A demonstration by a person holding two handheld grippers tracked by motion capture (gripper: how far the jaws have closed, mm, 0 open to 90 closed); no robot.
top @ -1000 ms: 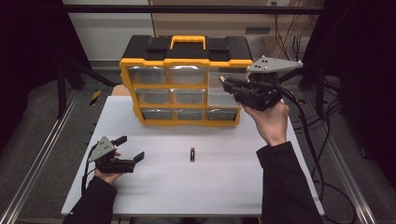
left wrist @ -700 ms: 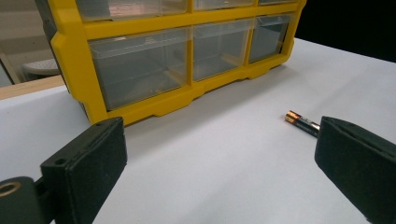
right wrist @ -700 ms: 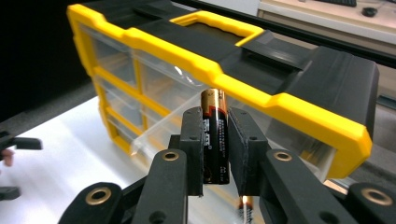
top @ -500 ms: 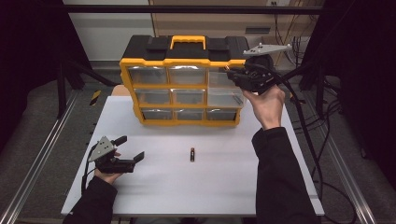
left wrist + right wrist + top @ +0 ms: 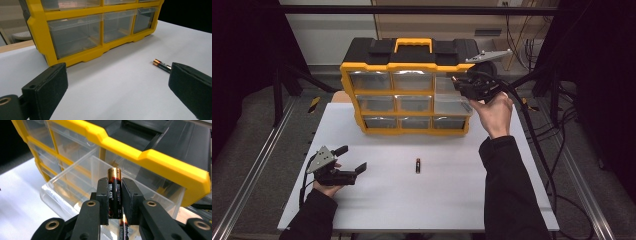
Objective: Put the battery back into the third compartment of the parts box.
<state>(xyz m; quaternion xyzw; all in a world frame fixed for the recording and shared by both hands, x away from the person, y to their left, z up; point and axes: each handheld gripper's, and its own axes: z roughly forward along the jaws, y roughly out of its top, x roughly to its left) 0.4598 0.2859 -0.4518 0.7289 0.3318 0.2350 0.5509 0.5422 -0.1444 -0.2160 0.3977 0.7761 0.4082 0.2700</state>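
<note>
Battery [image 5: 114, 192] in right jaws — above open drawer [image 5: 75, 187]

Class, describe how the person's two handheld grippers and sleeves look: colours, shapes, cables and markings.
Both the left gripper and the right gripper are black, each topped by a grey three-cornered plate. Their jaws are flat black blocks on linked bars with brass-coloured pivot rings. A black cable trails from each. The person wears dark long sleeves. No markings show.

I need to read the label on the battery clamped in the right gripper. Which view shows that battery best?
The right gripper view: the held battery stands upright between the jaws, close and sharp, above the open drawer. In the high view the right gripper is small and the battery barely shows.
</note>
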